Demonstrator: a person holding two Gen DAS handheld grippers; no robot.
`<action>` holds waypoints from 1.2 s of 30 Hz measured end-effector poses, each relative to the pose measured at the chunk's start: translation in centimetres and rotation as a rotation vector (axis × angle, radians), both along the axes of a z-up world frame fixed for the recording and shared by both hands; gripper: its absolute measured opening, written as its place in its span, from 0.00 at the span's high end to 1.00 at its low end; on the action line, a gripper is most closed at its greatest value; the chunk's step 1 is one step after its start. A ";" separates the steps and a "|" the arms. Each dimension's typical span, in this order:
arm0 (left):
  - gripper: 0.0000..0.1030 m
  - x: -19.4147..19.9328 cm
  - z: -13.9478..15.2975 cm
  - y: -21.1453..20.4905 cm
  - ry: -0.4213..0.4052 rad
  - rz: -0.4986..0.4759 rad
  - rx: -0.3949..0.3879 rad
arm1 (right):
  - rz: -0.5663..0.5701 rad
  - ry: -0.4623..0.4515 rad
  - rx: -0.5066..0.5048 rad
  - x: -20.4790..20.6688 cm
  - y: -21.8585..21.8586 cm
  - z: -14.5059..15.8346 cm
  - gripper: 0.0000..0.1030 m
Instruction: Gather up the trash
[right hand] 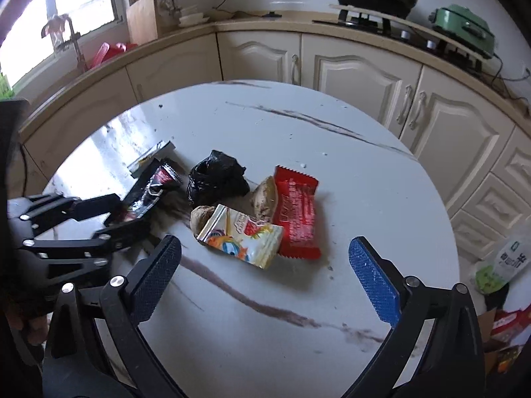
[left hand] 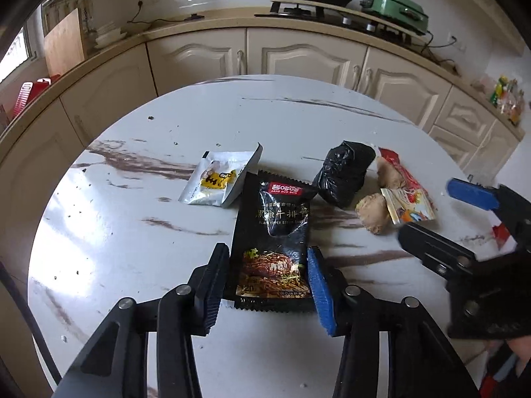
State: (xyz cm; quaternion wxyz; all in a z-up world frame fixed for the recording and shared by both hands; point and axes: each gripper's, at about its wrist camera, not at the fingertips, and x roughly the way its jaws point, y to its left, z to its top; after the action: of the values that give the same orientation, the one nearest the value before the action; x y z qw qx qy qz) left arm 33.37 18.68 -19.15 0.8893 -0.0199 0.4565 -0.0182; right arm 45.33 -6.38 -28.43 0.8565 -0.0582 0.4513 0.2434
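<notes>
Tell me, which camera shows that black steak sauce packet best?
The left wrist view. The black steak sauce packet lies face-up between that gripper's fingers, its label and steak picture readable. The right wrist view catches the packet only at a shallow angle, crumpled-looking and partly hidden behind the left gripper.

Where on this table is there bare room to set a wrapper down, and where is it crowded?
Free: the far half of the marble table towards the cabinets, and the near right edge beside the red wrapper. Crowded: the middle row, from the white sachet past the black sauce packet and black bag.
</notes>
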 end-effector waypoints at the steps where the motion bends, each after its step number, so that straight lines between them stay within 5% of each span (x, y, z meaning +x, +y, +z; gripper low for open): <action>1: 0.60 0.1 0.1 0.1 -0.002 0.000 0.005 | 0.007 -0.002 -0.001 0.0 0.3 0.0 0.04; 8: 0.71 -0.8 0.8 0.4 -0.013 -0.001 0.003 | 0.035 0.004 -0.041 0.1 1.8 -0.6 0.26; 11: 0.73 -1.8 1.1 0.4 -0.010 -0.007 -0.001 | 0.047 0.001 -0.022 -0.2 1.6 -0.3 0.47; 18: 0.77 -4.4 2.0 -0.7 -0.011 -0.020 -0.024 | 0.070 0.003 -0.025 -2.1 0.8 0.0 0.47; 19: 0.82 -4.8 2.2 -0.8 -0.015 -0.021 -0.029 | 0.069 0.001 -0.014 -2.7 0.4 0.2 0.47; 20: 0.99 -5.2 2.5 -1.0 -0.020 -0.028 -0.042 | 0.068 0.004 0.001 -3.2 0.0 0.4 0.47; 25: 0.98 -7.1 3.3 -2.0 -0.017 -0.050 -0.068 | 0.070 0.009 0.052 -5.7 -1.8 1.5 0.47; 28: 0.85 -7.8 3.4 -1.7 -0.039 -0.037 -0.055 | 0.075 0.016 0.082 -7.3 -3.0 2.1 0.47; 31: 0.33 -7.8 3.5 -1.3 -0.092 0.029 0.037 | 0.073 0.014 0.106 -8.5 -4.0 2.3 0.47; 36: 0.30 -5.9 2.5 -1.5 -0.065 0.032 0.048 | 0.070 0.018 0.120 -8.6 -4.4 2.1 0.47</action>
State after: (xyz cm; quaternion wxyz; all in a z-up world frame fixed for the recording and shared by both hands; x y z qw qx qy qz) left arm 27.49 17.15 -16.65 0.9041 -0.0050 0.4273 0.0062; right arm 36.75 -10.77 -26.34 0.8452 -0.0203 0.4413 0.3006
